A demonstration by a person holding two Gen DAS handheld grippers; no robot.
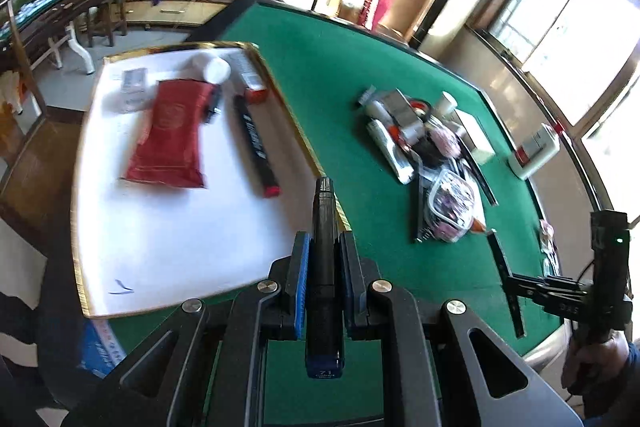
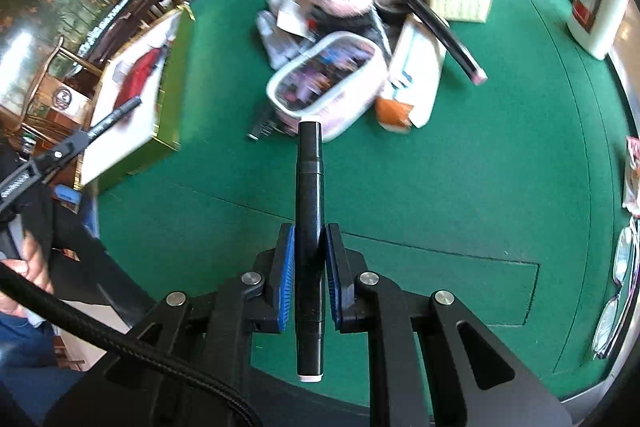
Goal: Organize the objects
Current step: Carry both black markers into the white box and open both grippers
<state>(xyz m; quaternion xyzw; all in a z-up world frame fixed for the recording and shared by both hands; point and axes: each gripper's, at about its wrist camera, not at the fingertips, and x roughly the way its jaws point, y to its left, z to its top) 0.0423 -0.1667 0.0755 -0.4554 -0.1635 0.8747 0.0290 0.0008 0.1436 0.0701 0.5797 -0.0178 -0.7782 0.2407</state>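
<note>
The sorting looks partly done, by my reading. The left gripper (image 1: 323,281) has its fingers clamped on a dark marker with a blue end cap (image 1: 325,247), which runs lengthwise between the blue pads and sticks out past the fingertips. Ahead of those fingers and to their left lies the white tray with a gold rim (image 1: 304,137). It already carries a red pouch (image 1: 170,137), a long black box with red ends (image 1: 256,145), a white round jar (image 1: 216,69), and a small pale packet at the far side, too blurred to identify. Much of the tray near the fingers is bare, so there is room for more.

The right gripper (image 2: 310,259) has its fingers clamped on a black marker with a white end (image 2: 309,227), also held lengthwise and poking forward. Just beyond its tip sits the unsorted pile (image 2: 360,39) on the green surface (image 2: 480,187): a clear lidded container of small items (image 2: 324,83), tubes, a white carton, a cream box, a long dark stick lying across the top, and a pale cylinder behind. A white container stands well apart at the far right edge.

Judging from this, two markers are in hand but not yet set down, and the larger share of the clutter waits in the pile.
</note>
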